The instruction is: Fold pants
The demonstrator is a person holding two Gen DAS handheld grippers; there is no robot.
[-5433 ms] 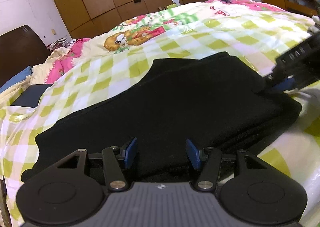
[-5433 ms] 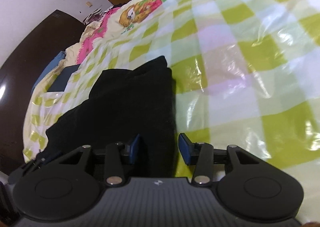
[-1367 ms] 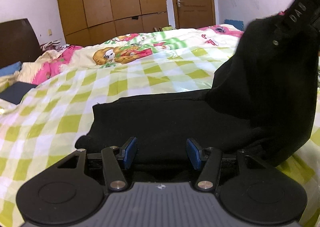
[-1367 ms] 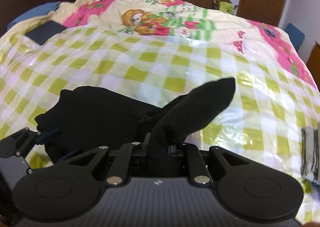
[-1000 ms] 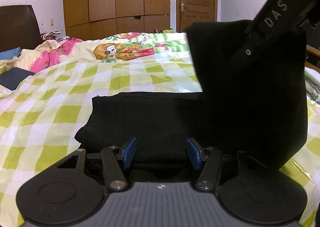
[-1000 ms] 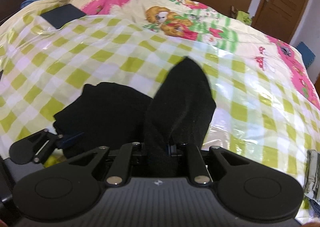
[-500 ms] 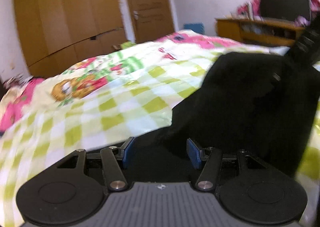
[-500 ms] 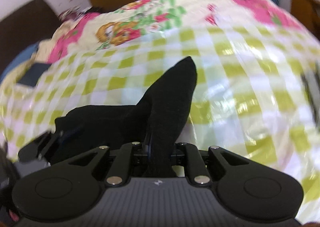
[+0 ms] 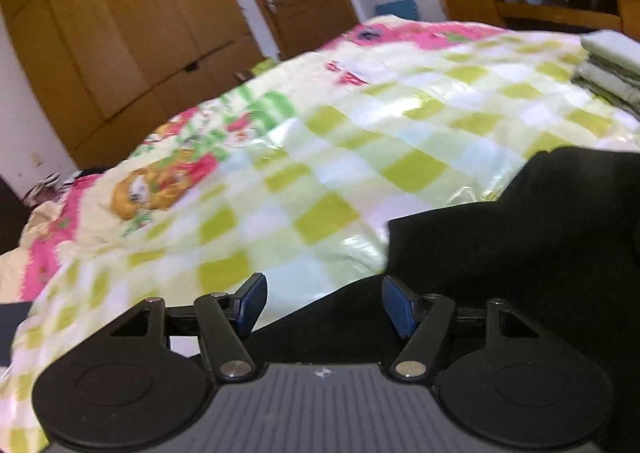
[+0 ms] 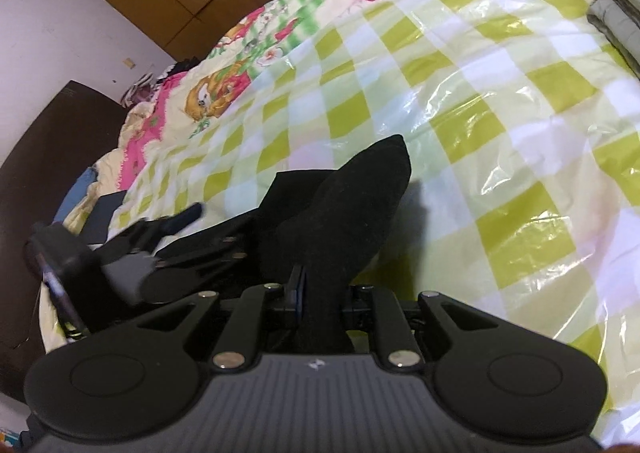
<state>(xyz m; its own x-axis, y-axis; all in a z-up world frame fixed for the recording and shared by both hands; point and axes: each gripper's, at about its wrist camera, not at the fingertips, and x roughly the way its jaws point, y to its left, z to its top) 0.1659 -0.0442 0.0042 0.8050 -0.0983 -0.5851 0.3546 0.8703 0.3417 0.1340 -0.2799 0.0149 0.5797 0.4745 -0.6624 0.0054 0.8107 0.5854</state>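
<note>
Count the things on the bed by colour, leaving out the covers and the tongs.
Black: 1, the pants
Pale green-grey: 1, a stack of folded laundry at the bed's far edge; how many pieces it holds I cannot tell
Dark navy: 1, a flat item near the headboard
Total: 3
</note>
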